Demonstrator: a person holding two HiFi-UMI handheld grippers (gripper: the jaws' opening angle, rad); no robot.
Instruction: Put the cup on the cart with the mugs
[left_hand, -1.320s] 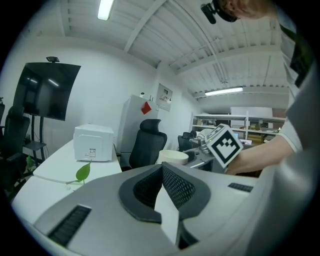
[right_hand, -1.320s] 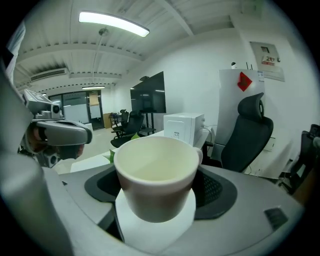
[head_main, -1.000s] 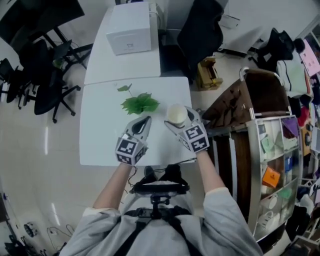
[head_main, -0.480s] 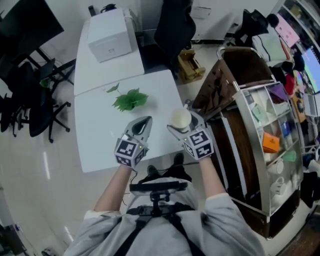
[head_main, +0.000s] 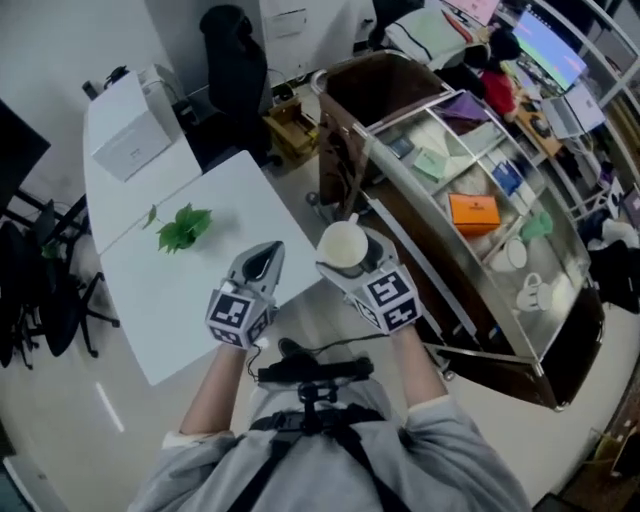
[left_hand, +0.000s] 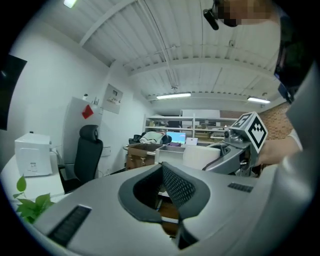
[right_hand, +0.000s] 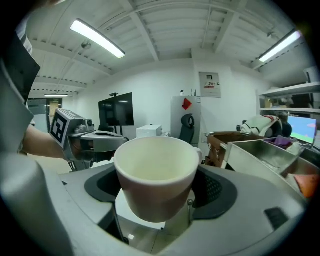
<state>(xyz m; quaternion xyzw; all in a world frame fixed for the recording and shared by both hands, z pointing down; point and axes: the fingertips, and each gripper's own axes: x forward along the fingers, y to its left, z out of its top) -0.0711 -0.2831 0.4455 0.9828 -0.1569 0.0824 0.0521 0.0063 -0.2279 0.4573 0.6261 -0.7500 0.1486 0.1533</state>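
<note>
- The right gripper (head_main: 352, 268) is holding a cream cup (head_main: 342, 245); its jaws are standing wide, and their pads are pressing on the cup's sides.
- The cup is sitting upright in that grip with its mouth facing up. In the right gripper view it is showing an empty inside, with a small handle on its far right side.
- The cup is hanging in the air over the gap between the white table (head_main: 190, 290) and the cart (head_main: 432, 232). It is not resting on either one.
- The left gripper (head_main: 264, 258) is hovering over the table's near edge, just beside the right one. Its jaws are lying close together, with nothing between them.
- The cart is standing to the right, with steel rails and shelves.
- Two white mugs (head_main: 522, 275) are lying on the cart's shelf, and an orange box (head_main: 473, 212) is sitting on the shelf well beyond them.
- A sprig of green leaves (head_main: 183, 226) is lying on the table.
- A white box (head_main: 130, 145) is sitting on a second table behind the first, and a black chair (head_main: 235, 50) is standing near it.
</note>
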